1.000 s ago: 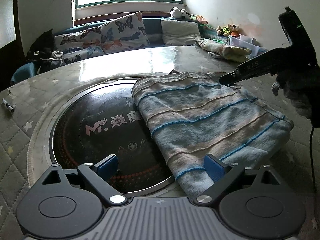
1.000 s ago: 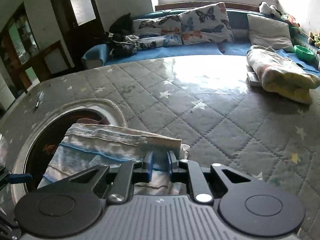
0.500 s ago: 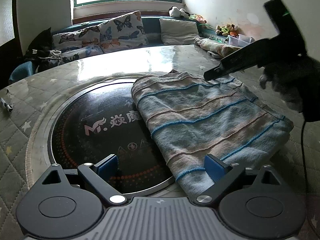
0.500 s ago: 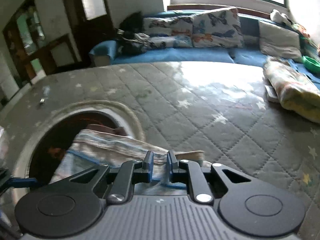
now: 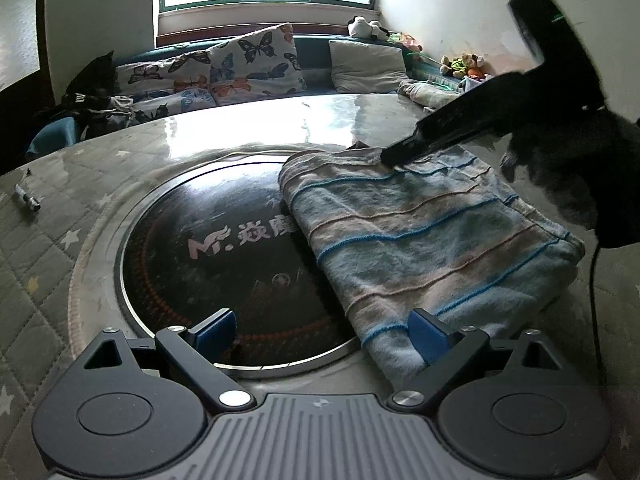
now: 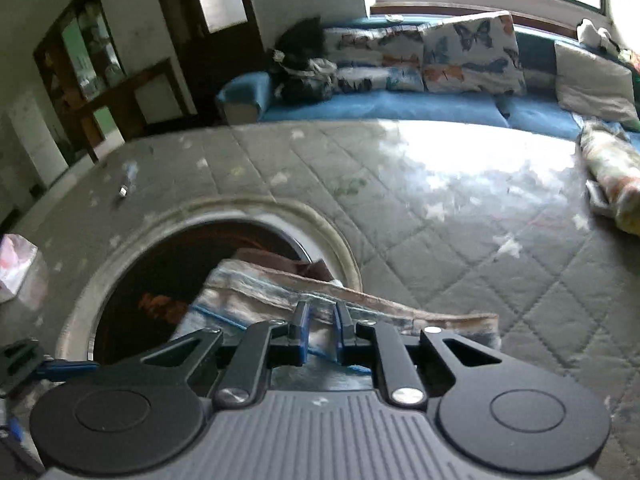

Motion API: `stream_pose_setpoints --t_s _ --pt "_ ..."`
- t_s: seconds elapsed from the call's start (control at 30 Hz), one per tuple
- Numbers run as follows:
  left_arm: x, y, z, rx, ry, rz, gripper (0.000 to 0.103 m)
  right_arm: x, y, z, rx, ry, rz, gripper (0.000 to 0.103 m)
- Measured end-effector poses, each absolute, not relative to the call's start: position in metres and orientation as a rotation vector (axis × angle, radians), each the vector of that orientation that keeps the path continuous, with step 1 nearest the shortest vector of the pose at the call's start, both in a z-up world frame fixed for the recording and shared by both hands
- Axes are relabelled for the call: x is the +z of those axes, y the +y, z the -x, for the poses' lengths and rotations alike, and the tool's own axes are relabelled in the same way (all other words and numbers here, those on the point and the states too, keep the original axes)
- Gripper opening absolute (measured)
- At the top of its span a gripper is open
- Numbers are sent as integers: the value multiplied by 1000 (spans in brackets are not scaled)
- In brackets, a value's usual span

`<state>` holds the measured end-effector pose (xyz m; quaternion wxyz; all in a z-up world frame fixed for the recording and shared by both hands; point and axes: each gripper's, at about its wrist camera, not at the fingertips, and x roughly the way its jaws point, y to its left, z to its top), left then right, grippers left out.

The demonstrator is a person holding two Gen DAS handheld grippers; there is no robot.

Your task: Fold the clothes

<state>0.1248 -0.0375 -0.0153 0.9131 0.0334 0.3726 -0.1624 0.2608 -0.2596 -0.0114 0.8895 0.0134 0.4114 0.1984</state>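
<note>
Right now a folded striped towel [image 5: 424, 240] is lying on a quilted table cover [image 5: 36, 248], its left part overlapping the dark round plate [image 5: 208, 248] sunk into the middle of the table. Nothing else is resting on that plate. The left gripper [image 5: 320, 334] is hovering at the towel's near edge with its blue fingers spread wide; the right-hand finger [image 5: 426, 334] is sitting over the towel's near corner, the other over the dark plate, and nothing is between them. The right gripper [image 6: 320, 330] is reaching over the towel's far right edge with its fingers nearly together, a narrow gap showing, and whether cloth is pinched in them is not clear. The left camera is showing that gripper as a dark arm [image 5: 460, 132] coming in from the right, tip touching the towel's far edge. Only the right camera is showing a brown layer [image 6: 280, 262] peeking out beyond the towel, a wooden cabinet [image 6: 92, 64] at far left and a rolled blanket [image 6: 612, 176] at the table's right edge.
</note>
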Motion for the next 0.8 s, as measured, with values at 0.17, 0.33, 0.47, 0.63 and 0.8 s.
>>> stream_pose_setpoints --t_s 0.17,0.33,0.47,0.63,0.8 --pt "-13 -31 -119 -322 765 -76 95 -3 -262 -256 391 838 -22 12" --pt "-12 -29 -112 -315 760 -77 95 18 -267 -234 419 826 -5 14" --pt "-13 -27 -108 -312 755 -81 95 22 -271 -208 440 844 3 15" --pt "-12 -25 -104 -302 751 -87 95 10 -274 -167 462 876 22 15" --pt "-13 -23 -103 -296 764 -82 95 -12 -282 -138 435 880 32 15"
